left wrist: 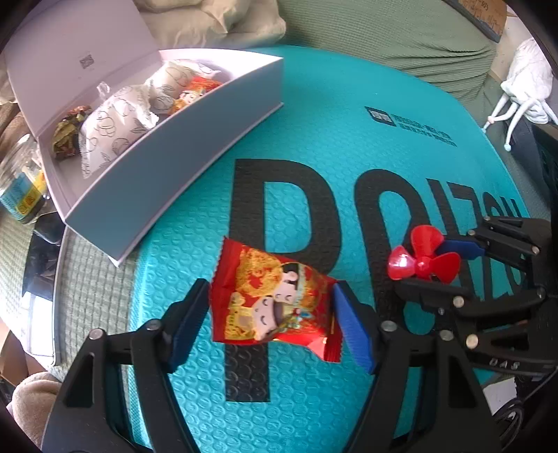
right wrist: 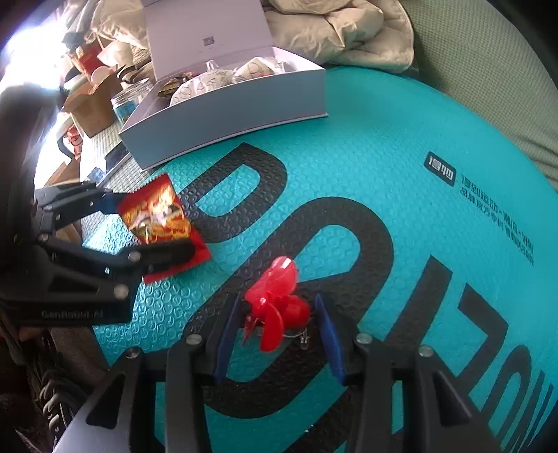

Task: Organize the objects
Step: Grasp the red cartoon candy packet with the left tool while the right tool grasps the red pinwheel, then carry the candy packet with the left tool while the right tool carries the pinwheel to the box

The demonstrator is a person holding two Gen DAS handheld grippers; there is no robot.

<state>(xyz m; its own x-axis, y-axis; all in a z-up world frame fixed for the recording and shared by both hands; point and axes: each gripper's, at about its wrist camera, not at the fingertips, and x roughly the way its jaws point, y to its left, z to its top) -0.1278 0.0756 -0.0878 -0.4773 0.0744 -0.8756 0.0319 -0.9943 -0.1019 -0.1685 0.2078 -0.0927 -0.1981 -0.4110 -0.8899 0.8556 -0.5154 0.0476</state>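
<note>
A red snack packet (left wrist: 272, 299) sits between the blue pads of my left gripper (left wrist: 270, 313), which presses its edges just above the teal mat (left wrist: 314, 139). It also shows in the right wrist view (right wrist: 160, 217). My right gripper (right wrist: 275, 334) straddles a red toy propeller (right wrist: 275, 303) on the mat; its pads (right wrist: 327, 334) stand a little apart from it. The propeller also shows in the left wrist view (left wrist: 423, 259). An open white box (left wrist: 174, 139) at the mat's far left holds several wrapped snacks (left wrist: 115, 122).
A glass jar (left wrist: 21, 181) stands left of the box. Green bedding (left wrist: 401, 38) and pale pillows (right wrist: 334, 24) lie beyond the mat. A white plush toy (left wrist: 523, 87) lies at the far right. Cardboard boxes and clutter (right wrist: 90, 94) sit past the white box (right wrist: 226, 115).
</note>
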